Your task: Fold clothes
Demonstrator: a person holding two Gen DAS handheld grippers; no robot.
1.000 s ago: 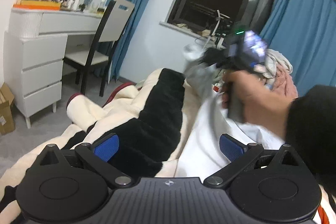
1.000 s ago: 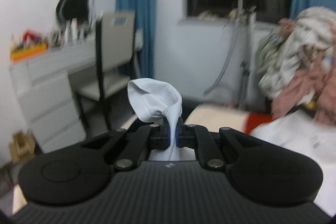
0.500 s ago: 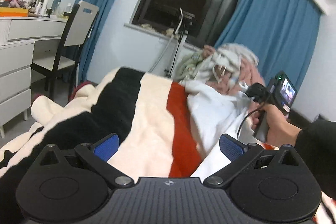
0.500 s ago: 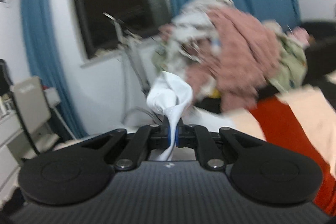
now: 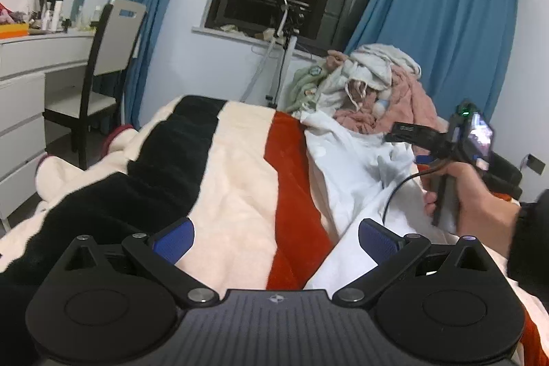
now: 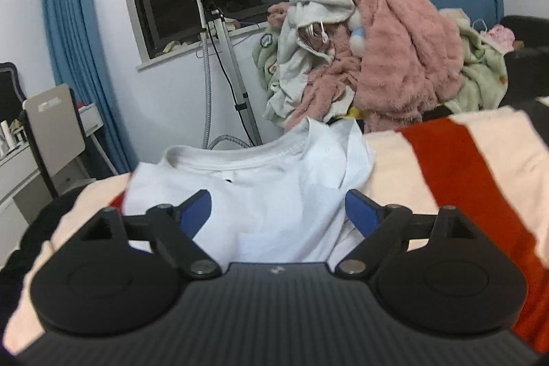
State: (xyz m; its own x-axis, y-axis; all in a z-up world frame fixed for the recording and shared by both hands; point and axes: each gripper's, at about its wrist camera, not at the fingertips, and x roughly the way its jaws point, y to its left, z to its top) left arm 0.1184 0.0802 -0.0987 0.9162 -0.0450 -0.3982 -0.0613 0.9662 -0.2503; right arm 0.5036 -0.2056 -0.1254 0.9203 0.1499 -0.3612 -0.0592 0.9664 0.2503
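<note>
A white shirt lies on a striped bed, and both claws are empty.

The big fluffy blanket [image 5: 240, 180] with black, cream and red stripes covers the bed. At its far end sits a tall messy pile of pink, grey and green clothes [image 6: 384, 57], in front of the blue curtains [image 5: 435, 33]. The white cotton T-shirt [image 6: 274, 191] lies spread on the blanket just in front of the pile, with its round neck hole toward the far end. The right claw [image 6: 278, 211] sits low over the shirt, its blue pads are opening wide, and the cloth under them is not pinched. The left claw [image 5: 276, 237] is wide too, with nothing in it, over the red stripe and the shirt's near edge. A hand [image 5: 470, 194] in a dark sleeve holds the right claw's handle.
</note>
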